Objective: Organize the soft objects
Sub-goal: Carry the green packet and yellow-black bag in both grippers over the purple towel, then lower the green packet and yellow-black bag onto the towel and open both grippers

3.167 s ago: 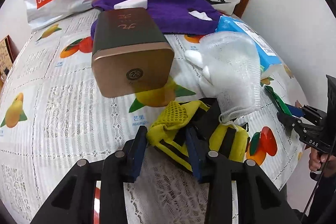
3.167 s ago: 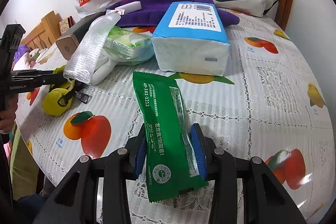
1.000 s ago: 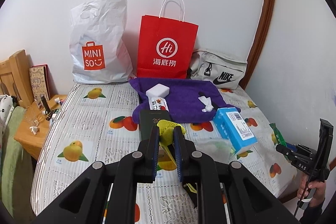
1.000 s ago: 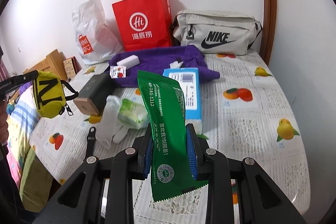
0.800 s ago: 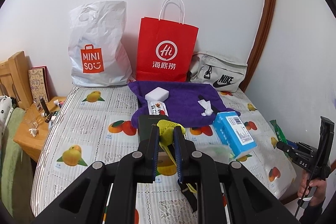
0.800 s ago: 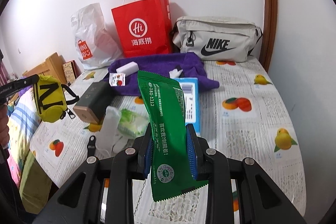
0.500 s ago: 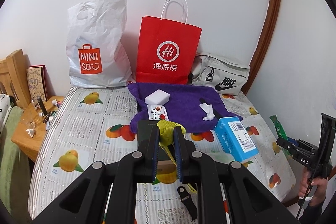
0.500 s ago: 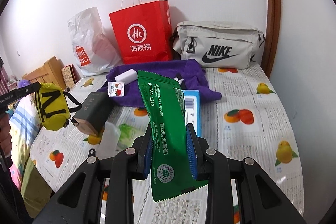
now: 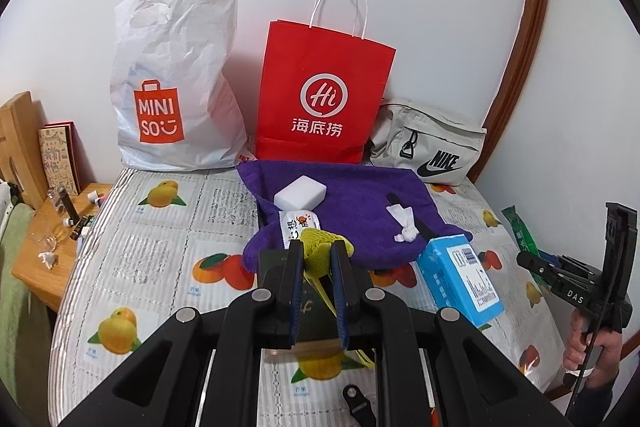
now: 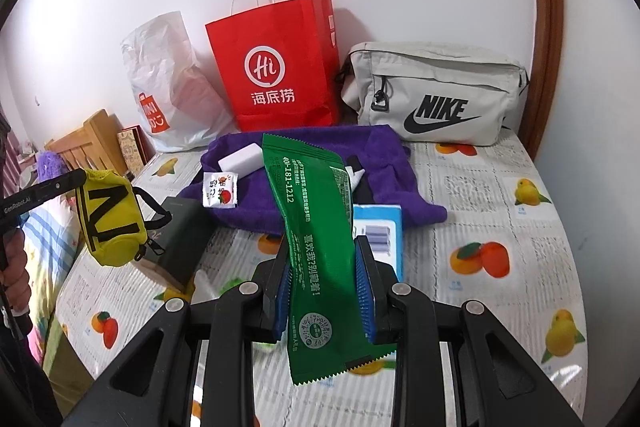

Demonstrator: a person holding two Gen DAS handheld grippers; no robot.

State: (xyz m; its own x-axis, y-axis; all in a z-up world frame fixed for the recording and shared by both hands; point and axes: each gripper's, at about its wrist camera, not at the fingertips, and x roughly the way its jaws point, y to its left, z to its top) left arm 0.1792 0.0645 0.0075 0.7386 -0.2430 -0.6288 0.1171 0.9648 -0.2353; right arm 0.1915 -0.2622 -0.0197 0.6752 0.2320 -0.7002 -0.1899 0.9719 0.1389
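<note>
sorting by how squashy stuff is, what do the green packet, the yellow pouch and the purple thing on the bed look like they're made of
Green packet: thin glossy plastic film, judging by its sheen and saw-tooth sealed end.
Yellow pouch: fabric, likely synthetic; the top shows open mesh, with black printed stripes and a zip pull.
Purple towel: looks like matte, fuzzy terry cloth lying in soft folds.

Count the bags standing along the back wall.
3: white MINISO plastic bag on the left, red paper bag in the middle, beige Nike bag on the right. Others may be hidden behind them.
</note>
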